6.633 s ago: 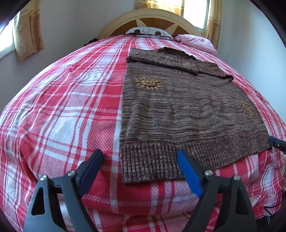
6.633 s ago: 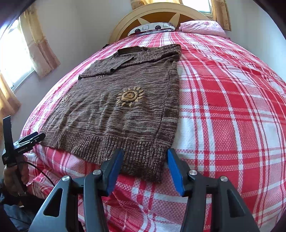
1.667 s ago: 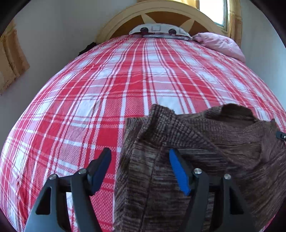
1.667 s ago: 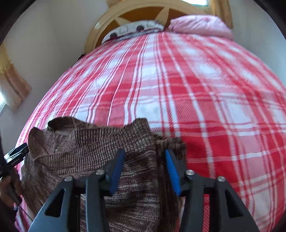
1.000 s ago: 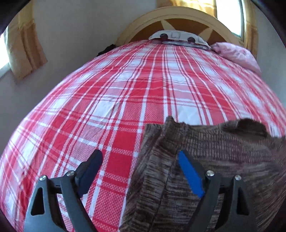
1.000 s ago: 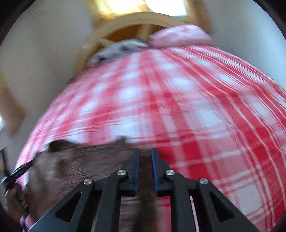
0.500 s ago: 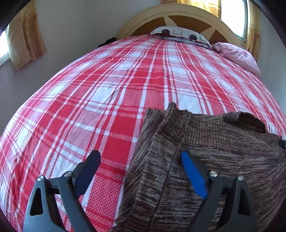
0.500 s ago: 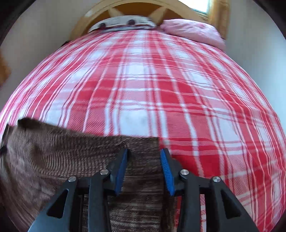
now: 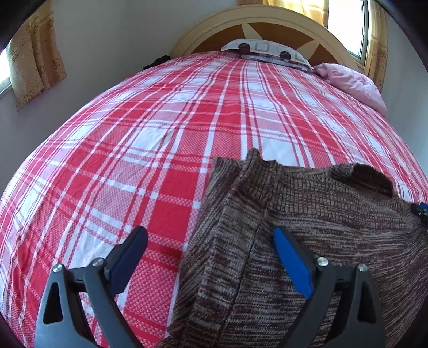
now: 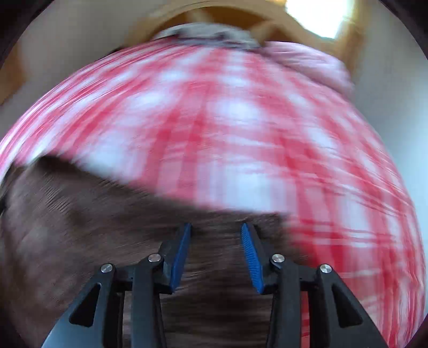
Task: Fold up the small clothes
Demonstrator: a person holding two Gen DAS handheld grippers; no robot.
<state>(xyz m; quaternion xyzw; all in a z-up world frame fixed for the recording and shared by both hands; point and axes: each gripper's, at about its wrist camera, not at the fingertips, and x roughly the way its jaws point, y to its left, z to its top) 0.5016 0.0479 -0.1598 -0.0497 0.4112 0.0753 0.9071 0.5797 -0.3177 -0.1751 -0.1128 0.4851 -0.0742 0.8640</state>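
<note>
A brown knitted sweater (image 9: pixel 307 214) lies folded over on itself at the near end of the red plaid bed (image 9: pixel 149 150). Its collar opening shows at the far right of the fold. My left gripper (image 9: pixel 211 246) is open and empty above the sweater's left edge, which passes between its fingers. In the blurred right wrist view my right gripper (image 10: pixel 216 241) is open and empty just above the sweater (image 10: pixel 93 230), near its far right corner. The tip of the right gripper shows at the right edge of the left wrist view (image 9: pixel 421 210).
A patterned pillow (image 9: pixel 267 52) and a pink pillow (image 9: pixel 350 83) lie against the wooden headboard (image 9: pixel 262 24). Curtains (image 9: pixel 34 59) hang at the left wall. The bed's far half shows only plaid cover.
The sweater was spread flat and is now folded in half toward the near end. My right gripper was closed one second ago, has opened, and is moving fast. My left gripper stays open.
</note>
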